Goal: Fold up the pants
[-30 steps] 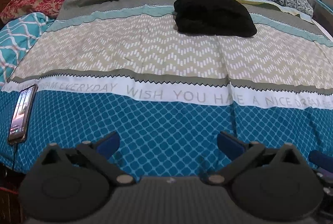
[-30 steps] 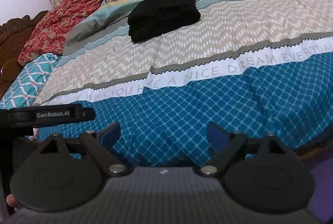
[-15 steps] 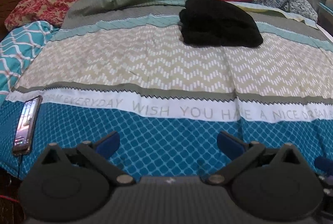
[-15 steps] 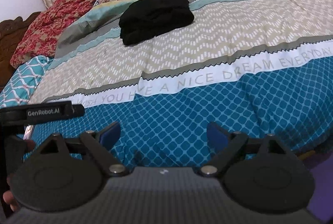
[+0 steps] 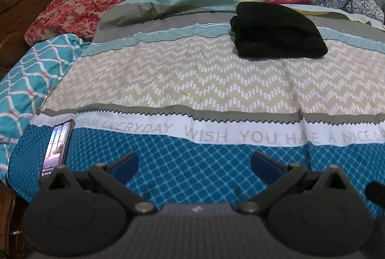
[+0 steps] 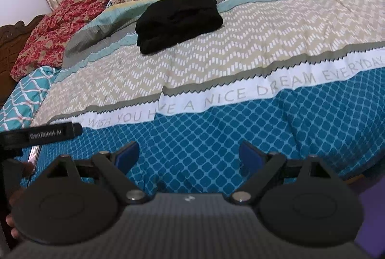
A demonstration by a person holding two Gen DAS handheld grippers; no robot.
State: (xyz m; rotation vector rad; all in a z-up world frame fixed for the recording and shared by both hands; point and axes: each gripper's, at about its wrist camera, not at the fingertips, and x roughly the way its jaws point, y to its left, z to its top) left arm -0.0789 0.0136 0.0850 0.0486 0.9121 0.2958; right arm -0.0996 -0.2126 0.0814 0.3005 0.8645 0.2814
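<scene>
Soft, even indoor light with faint shadows; fisheye bending and dark corners, slightly blurred edges.

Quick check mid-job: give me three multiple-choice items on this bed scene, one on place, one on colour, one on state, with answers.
1. Where do the pants lie?
A. on the far beige and teal stripes
B. on the blue diamond band
C. on the phone

2. What colour are they?
A. red
B. black
C. white

3. How is the right hand-held gripper?
A. shut on pants
B. shut on nothing
C. open, holding nothing

Answers: 1 A, they sit far beyond the lettered band; 2 B, uniformly black; 3 C, jaws stand wide over the bedspread.
</scene>
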